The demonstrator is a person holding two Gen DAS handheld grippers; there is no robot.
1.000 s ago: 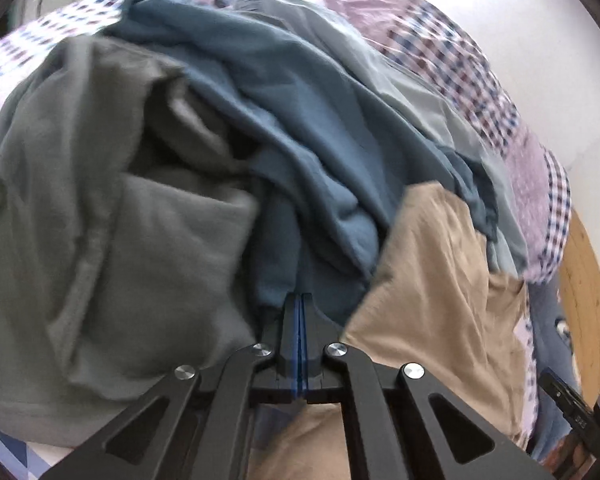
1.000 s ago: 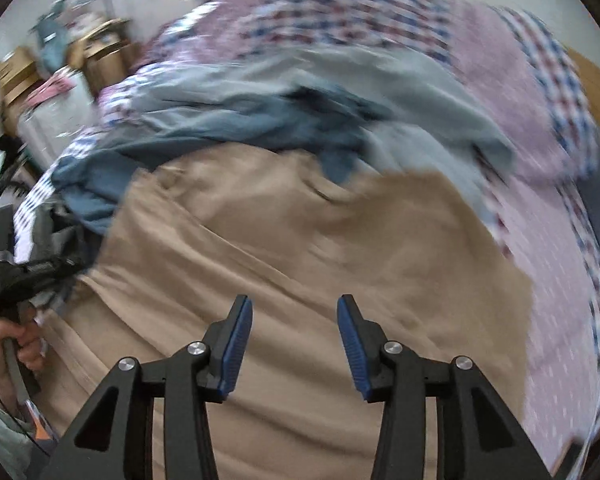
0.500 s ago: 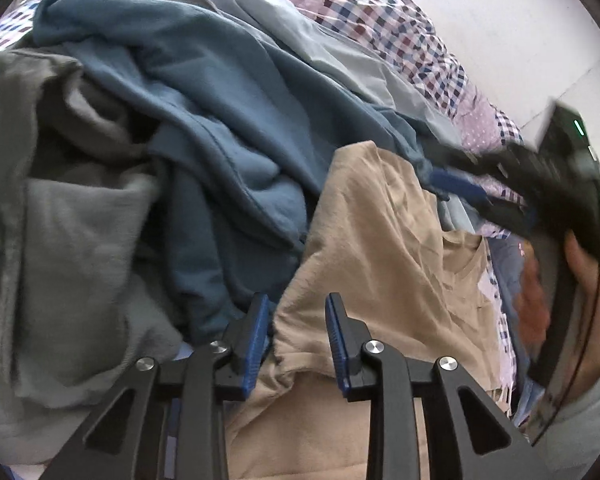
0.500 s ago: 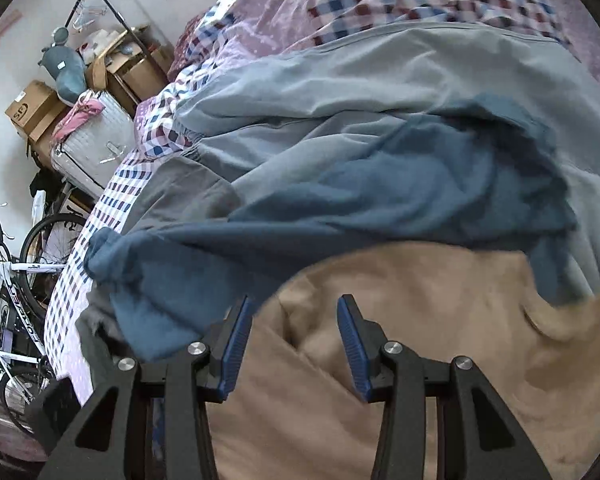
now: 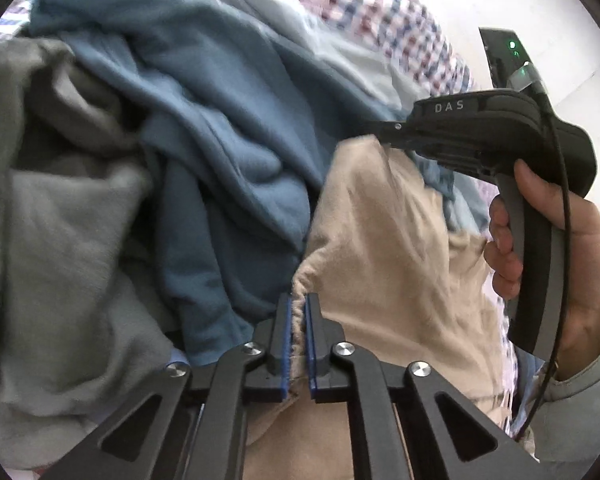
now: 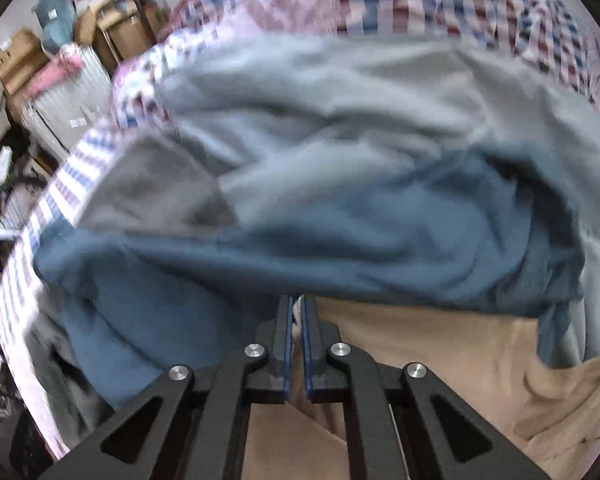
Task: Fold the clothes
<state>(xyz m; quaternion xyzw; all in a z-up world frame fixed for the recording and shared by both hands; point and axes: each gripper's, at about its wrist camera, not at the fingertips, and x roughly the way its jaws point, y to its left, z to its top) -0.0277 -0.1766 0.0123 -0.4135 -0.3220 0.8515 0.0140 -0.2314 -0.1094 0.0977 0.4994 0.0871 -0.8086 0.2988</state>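
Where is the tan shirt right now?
The tan shirt lies at the near edge of the clothes pile, against the blue top, pinched by the left gripper and right gripper.

A lived-in bedroom at home: a bed [image 6: 440, 4] under checked bedding heaped with clothes [image 6: 340, 168], cardboard boxes [image 6: 16, 60] and a bicycle [image 6: 4, 208] alongside.

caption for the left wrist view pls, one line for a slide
Left gripper shut on the beige cotton garment's bunched edge, right gripper at its far corner.
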